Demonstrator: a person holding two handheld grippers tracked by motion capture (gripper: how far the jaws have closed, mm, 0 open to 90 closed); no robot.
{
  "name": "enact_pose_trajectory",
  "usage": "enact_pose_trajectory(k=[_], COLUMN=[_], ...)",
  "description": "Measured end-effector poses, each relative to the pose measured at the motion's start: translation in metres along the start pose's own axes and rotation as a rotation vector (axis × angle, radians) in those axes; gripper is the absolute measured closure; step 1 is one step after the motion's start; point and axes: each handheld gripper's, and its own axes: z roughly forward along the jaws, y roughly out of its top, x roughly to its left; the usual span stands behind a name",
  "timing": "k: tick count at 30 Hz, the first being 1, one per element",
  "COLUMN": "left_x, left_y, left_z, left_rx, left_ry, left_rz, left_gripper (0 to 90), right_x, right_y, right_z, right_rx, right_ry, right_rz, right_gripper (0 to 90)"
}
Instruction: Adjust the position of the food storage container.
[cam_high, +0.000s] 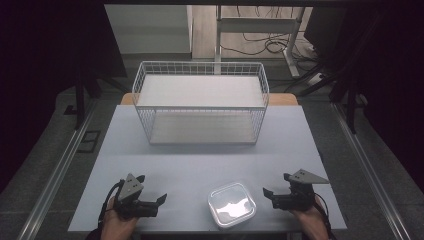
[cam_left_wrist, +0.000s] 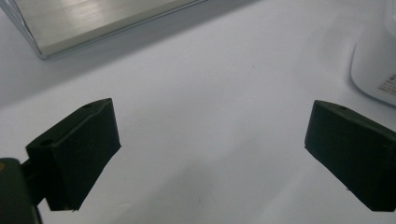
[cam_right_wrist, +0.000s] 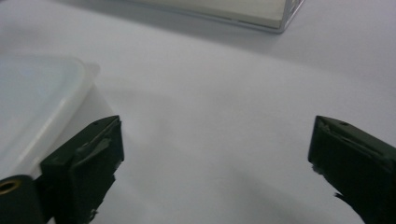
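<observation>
Resting near the front edge of the bench (cam_high: 150, 150), a little right of its middle, a lidded plastic container (cam_high: 232, 204) is flanked by the left tongs (cam_high: 161, 201) and the right tongs (cam_high: 268, 196). Both tongs are held spread wide, with nothing between the jaws, and each is aimed inward at the container. The right tongs are set just beside it; the left tongs are kept a little farther off.

Slipping is judged the main risk: the walls appear smooth and rounded at the corners, so a pinch taken on a corner could squirt the container aside. Because it sits close to the front edge, a sideways nudge from one jaw before closing could also push it towards that edge. A grip on the lid rim alone might lift the lid off.

The container is seen as translucent white, roughly square, with a glossy lid catching the light. A white wire basket (cam_high: 200, 70) is stood towards the far edge.
</observation>
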Motion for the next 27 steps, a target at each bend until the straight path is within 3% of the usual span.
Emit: enact_pose_trajectory(k=[4,9,16,18,21,25,26,27], left_x=[-0.002,-0.002,-0.005,-0.01,-0.016,-0.029,-0.035,-0.039], left_y=[-0.001,0.0,0.002,0.003,0.006,0.01,0.011,0.012], left_z=[0.003,0.002,0.002,0.001,-0.001,-0.002,-0.002,-0.001], left_rx=[0.001,0.001,0.014,-0.017,-0.039,-0.055,-0.064,-0.069], left_ry=[-0.013,-0.013,-0.035,-0.081,-0.095,-0.137,-0.171,-0.188], left_rz=[0.005,-0.003,0.001,0.018,0.031,0.058,0.059,0.061], left_gripper=[2.1,3.0,4.4,1.8,4.3,21.2,21.2,29.3], right_x=[0.006,0.006,0.008,0.01,0.012,0.015,0.016,0.02], right_y=[-0.001,0.0,0.001,0.002,0.003,0.004,0.005,0.006], right_z=[0.005,0.003,0.004,0.004,0.002,0.0,0.0,-0.002], right_rx=[0.044,0.031,0.056,0.067,0.078,0.116,0.122,0.132], right_ry=[-0.002,0.014,0.015,0.03,0.035,0.061,0.062,0.082], right_rz=[-0.038,-0.016,-0.022,-0.019,-0.012,0.004,-0.001,-0.003], right_gripper=[0.0,0.2,3.6,7.0,10.2,18.9,23.2,31.9])
